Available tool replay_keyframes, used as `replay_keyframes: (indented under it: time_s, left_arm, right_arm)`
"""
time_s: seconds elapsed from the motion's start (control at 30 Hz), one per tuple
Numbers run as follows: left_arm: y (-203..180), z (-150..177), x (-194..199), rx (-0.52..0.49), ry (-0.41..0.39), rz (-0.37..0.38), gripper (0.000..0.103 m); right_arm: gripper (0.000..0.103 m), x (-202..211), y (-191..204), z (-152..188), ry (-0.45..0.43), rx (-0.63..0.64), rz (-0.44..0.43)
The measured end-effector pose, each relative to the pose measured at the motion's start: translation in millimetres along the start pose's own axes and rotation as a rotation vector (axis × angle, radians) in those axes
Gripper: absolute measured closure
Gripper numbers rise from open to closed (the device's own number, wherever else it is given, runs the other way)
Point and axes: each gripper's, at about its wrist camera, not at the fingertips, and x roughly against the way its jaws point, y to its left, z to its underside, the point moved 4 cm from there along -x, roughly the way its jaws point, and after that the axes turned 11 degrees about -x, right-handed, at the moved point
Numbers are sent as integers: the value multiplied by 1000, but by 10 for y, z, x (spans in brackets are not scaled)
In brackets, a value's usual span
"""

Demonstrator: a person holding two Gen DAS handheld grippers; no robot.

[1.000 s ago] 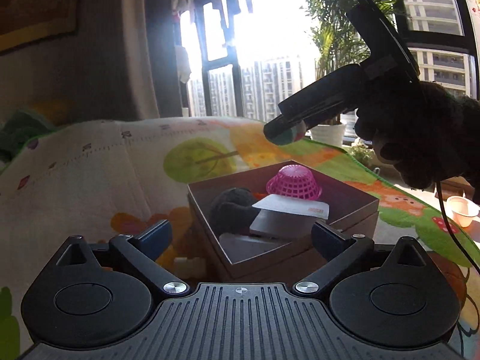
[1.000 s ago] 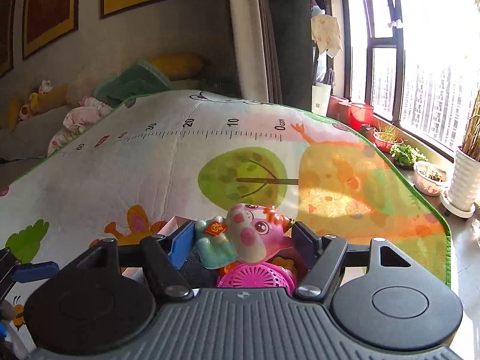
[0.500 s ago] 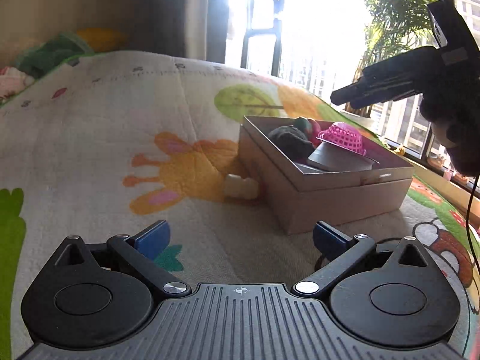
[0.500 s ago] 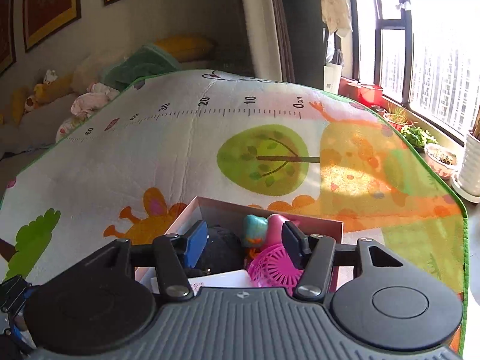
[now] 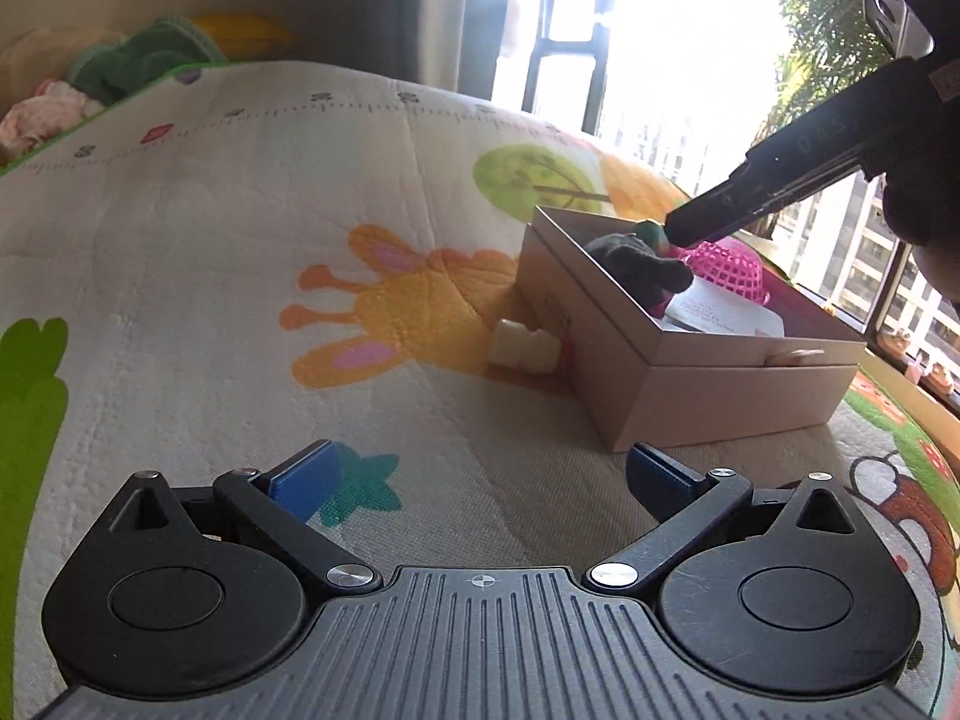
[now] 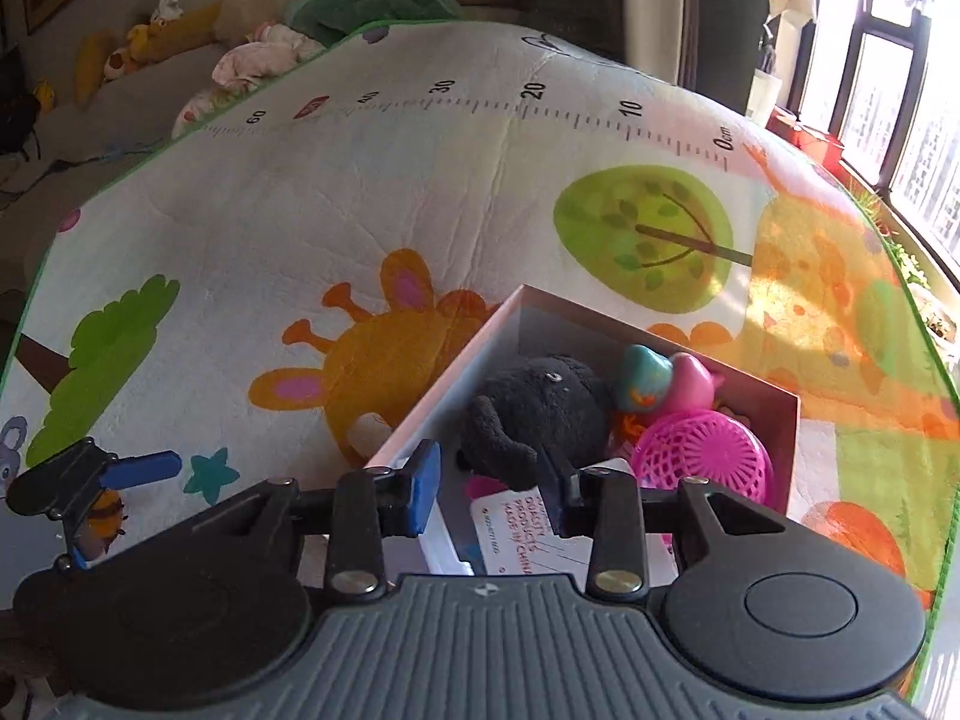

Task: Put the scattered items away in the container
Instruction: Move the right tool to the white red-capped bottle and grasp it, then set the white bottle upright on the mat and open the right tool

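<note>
A tan cardboard box (image 5: 708, 387) sits on the play mat and also shows in the right wrist view (image 6: 438, 396). It holds a dark plush toy (image 6: 540, 408), a pink and teal pig toy (image 6: 666, 384), a pink mesh basket (image 6: 702, 456) and a white card (image 6: 528, 534). A small cream item (image 5: 525, 348) lies on the mat against the box's left side. My left gripper (image 5: 480, 477) is open and empty, low over the mat in front of the box. My right gripper (image 6: 489, 486) is open and empty above the box; it shows in the left wrist view (image 5: 690, 228).
The colourful play mat (image 6: 420, 192) spreads to the left and far side. Cushions and soft toys (image 6: 270, 54) lie beyond its far edge. Windows and potted plants (image 6: 924, 300) line the right side.
My right gripper let go of the pig toy, which now lies in the box, and has drawn back. My left gripper moved back and left, away from the box.
</note>
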Motion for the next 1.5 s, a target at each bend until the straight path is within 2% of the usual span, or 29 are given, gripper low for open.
replay_keyframes:
  time_s: [0.07,0.13,0.27,0.4,0.5,0.57,0.6,0.63,0.67,0.77,0.9,1.0,1.1,1.23,1.4,1.5]
  left_arm:
    - [6,14,-31,12,28,-2,0]
    - [29,47,-72,38,72,6,0]
    - [29,68,-80,43,86,7,0]
    - [36,77,-80,43,85,12,0]
    - [40,77,-75,46,83,16,0]
    - [36,79,-73,45,82,17,0]
    - [35,79,-72,45,82,17,0]
    - [33,80,-71,44,82,17,0]
    - [32,81,-69,44,81,18,0]
    - [29,82,-63,44,79,24,0]
    - [2,84,-36,34,71,45,0]
    - [-67,80,14,-11,54,65,0]
    - [-182,77,82,-86,25,102,0]
    - [-419,109,244,-190,-31,131,0]
    - [-738,174,342,-263,0,184,0]
    - [-882,207,339,-290,37,170,0]
  right_arm:
    - [67,-133,256,-51,99,40,-69]
    - [64,-343,536,-53,169,145,-71]
    - [50,-783,920,5,216,373,72]
    - [49,-1144,1079,71,273,503,187]
    - [50,-1332,1096,101,307,534,235]
    - [52,-1318,1113,52,298,524,226]
    - [58,-1301,1105,26,295,503,219]
    - [73,-1284,1092,26,295,490,214]
    - [76,-1251,1081,33,292,483,213]
    - [76,-1001,1083,98,251,467,170]
    - [76,-433,1081,276,181,394,47]
    - [76,-27,898,437,141,274,-29]
    - [76,288,582,735,135,113,-87]
    - [76,434,268,1263,105,26,-35]
    - [74,587,135,1607,-26,26,6]
    - [58,669,59,1722,-75,-16,-18]
